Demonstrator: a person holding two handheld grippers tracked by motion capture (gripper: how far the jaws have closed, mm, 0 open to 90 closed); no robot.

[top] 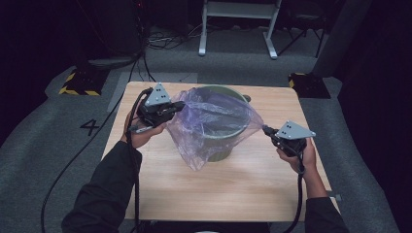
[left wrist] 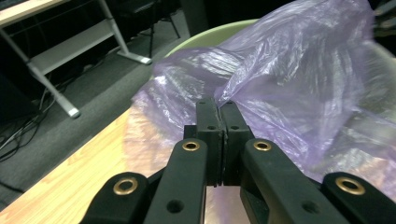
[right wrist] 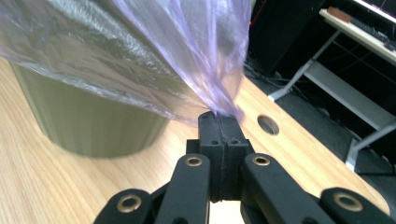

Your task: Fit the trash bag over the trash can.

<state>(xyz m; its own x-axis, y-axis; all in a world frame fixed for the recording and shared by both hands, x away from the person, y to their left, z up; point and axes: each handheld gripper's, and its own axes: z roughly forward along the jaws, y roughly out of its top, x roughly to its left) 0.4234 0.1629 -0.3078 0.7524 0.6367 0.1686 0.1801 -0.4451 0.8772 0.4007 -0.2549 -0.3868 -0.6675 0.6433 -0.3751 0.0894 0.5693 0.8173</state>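
Currently stretching a thin purple bag (top: 209,127) across a green bin (top: 221,151) standing near the far edge of the worktop (top: 194,189), roughly midway between its left and right edges. Clamping the left claw (top: 180,105) fully shut on the bag's film right at the bin's left rim, on the side toward the far-left corner of the worktop. Clamping the right claw (top: 266,129) just as tightly on a drawn-out corner of the bag, out past the bin's right side, toward the right edge of the worktop and slightly closer to the near edge than the left claw. Pulling the film into a sheet running over the bin's mouth from one claw to the other, and so keeping the bag's long axis lying left to right across the worktop. Leaving a loose flap hanging down the bin's near wall.

Judging the coming move as turning on one thing: having the bin's opening between the two claws but not centred, just beside the left claw and clearly apart from the right one. Probably needing to bring the right claw back in toward the right rim and lower it there, while using the left claw as the anchor. Risking, with too hard a sideways pull, dragging the bin or tearing the film.
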